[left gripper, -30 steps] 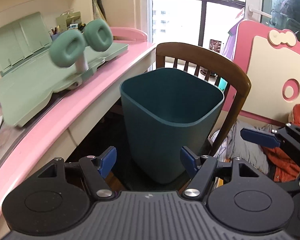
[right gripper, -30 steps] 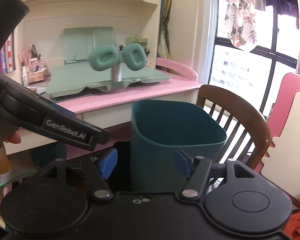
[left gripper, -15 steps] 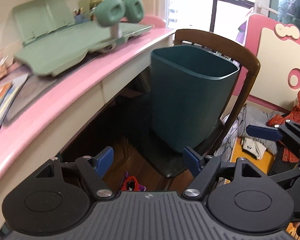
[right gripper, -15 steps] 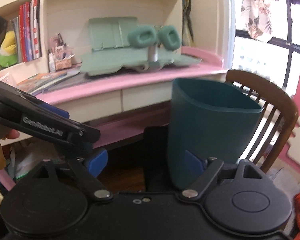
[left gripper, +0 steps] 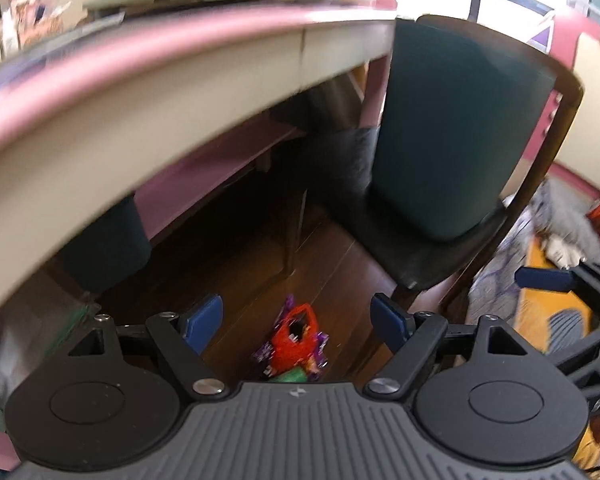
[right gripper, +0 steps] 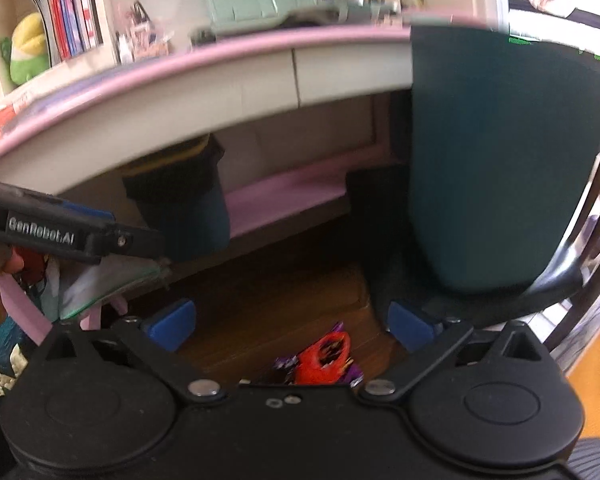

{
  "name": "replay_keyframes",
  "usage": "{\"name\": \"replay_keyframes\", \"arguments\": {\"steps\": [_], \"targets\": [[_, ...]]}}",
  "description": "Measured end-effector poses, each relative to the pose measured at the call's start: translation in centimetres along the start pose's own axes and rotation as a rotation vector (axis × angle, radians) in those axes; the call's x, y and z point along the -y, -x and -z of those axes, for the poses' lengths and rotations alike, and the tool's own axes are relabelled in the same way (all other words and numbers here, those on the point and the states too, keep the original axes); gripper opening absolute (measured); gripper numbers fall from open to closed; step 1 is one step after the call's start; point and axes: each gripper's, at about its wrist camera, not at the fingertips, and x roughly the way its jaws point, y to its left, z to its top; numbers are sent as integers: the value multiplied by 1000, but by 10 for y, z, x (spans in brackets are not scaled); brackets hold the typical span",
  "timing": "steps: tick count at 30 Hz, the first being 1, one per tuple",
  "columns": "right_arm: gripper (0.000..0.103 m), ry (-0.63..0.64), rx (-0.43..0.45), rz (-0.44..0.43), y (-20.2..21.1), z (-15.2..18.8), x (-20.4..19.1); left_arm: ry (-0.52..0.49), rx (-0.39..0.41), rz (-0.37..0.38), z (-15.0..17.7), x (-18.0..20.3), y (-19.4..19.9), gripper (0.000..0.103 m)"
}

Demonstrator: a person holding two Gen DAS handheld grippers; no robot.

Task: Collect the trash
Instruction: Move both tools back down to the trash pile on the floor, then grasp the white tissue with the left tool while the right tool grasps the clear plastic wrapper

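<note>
Both tools hang with fingers spread wide and nothing between them: the left gripper [left gripper: 298,320] and the right gripper [right gripper: 294,326] point down at a crumpled bundle of wrappers [left gripper: 294,342], red, purple and a touch of green, lying on the dark wooden floor [left gripper: 260,256] under the front edge of the desk. In each wrist view the trash sits low in the gap between the blue pads [right gripper: 170,322], close beneath them but not touched. The bundle looks like thin plastic or foil: likely very light, soft and crackly, prone to slip or slide away rather than break, so a pinch across the bunched red middle should hold better than a grab at a loose corner. Just beyond, to the right, a dark teal bin [left gripper: 456,132] stands upright on the black seat of a wooden chair [left gripper: 432,256], the likely place for the catch. Farther off runs the pink-edged desk [right gripper: 204,64], with books and a plush toy on shelves behind, all blurred
</note>
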Motion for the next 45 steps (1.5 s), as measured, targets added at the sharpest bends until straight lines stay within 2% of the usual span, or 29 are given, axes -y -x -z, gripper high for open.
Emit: {"name": "replay_keyframes", "arguments": {"steps": [6,12,16,24,29,34,39,42,45], "targets": [[103,-31,-81,-36,-53,20,8,8,-104,-62,51,-23,-59,81],[103,33,-214,-52,-119,47,7,72,-252,-107,104,-55,-127,81],[103,20,-308,-96,-165,74,6,110,-345,-139,135,-70,-169,81],[101,-22,-456,-153,-247,119,9,281,-554,-183,199,-108,-244,81],[95,120,-630,-163,-302,156,-13,349,-695,-215,243,-128,-293,81],[89,212,-733,-211,-340,193,-30,403,-816,-219,287,-146,-334,81],[83,324,-801,-249,-363,225,-42,374,-948,-202,333,-150,-374,81],[79,356,-816,-274,-381,243,-44,368,-978,-191,350,-150,-386,81],[77,347,-830,-276,-394,257,-41,411,-1013,-185,366,-154,-396,81]]}}
